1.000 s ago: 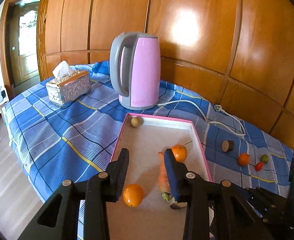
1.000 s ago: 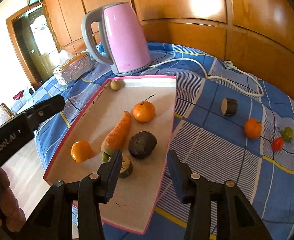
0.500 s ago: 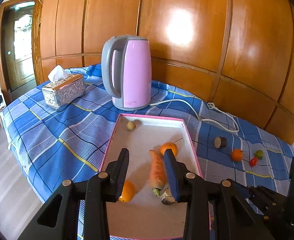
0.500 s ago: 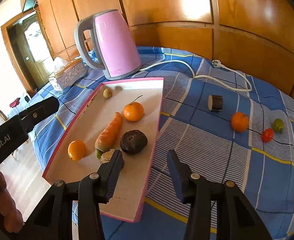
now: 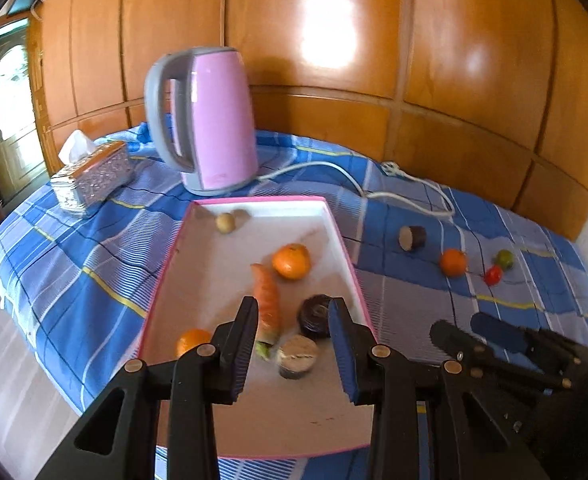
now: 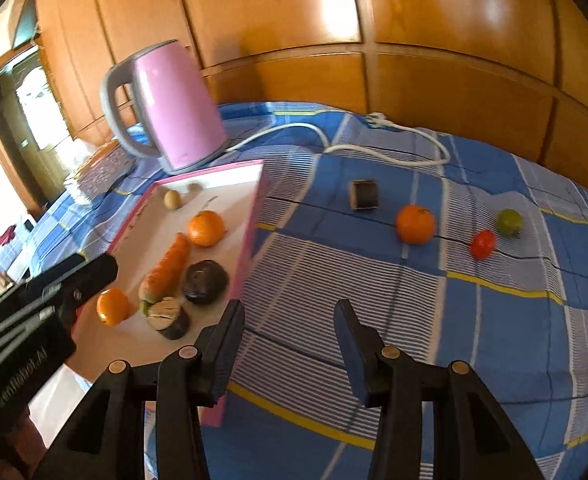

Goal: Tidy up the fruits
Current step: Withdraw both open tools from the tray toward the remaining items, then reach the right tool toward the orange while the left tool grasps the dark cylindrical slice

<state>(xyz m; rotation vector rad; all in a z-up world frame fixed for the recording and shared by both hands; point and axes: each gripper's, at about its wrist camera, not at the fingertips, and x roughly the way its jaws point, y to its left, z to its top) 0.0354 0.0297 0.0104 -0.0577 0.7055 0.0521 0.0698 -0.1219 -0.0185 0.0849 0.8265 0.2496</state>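
Observation:
A pink-rimmed tray (image 5: 339,236) (image 6: 250,236) holds two oranges (image 5: 291,261) (image 5: 192,340), a carrot (image 5: 268,300), a dark round fruit (image 5: 313,316), a cut dark piece (image 5: 295,356) and a small brown fruit (image 5: 225,223). On the blue cloth to the right lie an orange (image 6: 415,224), a red fruit (image 6: 482,244), a green fruit (image 6: 509,222) and a dark cut piece (image 6: 363,194). My left gripper (image 5: 294,344) is open and empty above the tray's near half. My right gripper (image 6: 290,344) is open and empty above the cloth, right of the tray.
A pink kettle (image 5: 210,120) stands behind the tray, its white cord (image 6: 373,148) trailing right across the cloth. A silver tissue box (image 5: 92,176) sits at the far left. A wood-panelled wall (image 5: 373,40) backs the table.
Both grippers have pulled back and swung right. The right one now looks over the cloth toward the loose fruits. Both stay open and empty.

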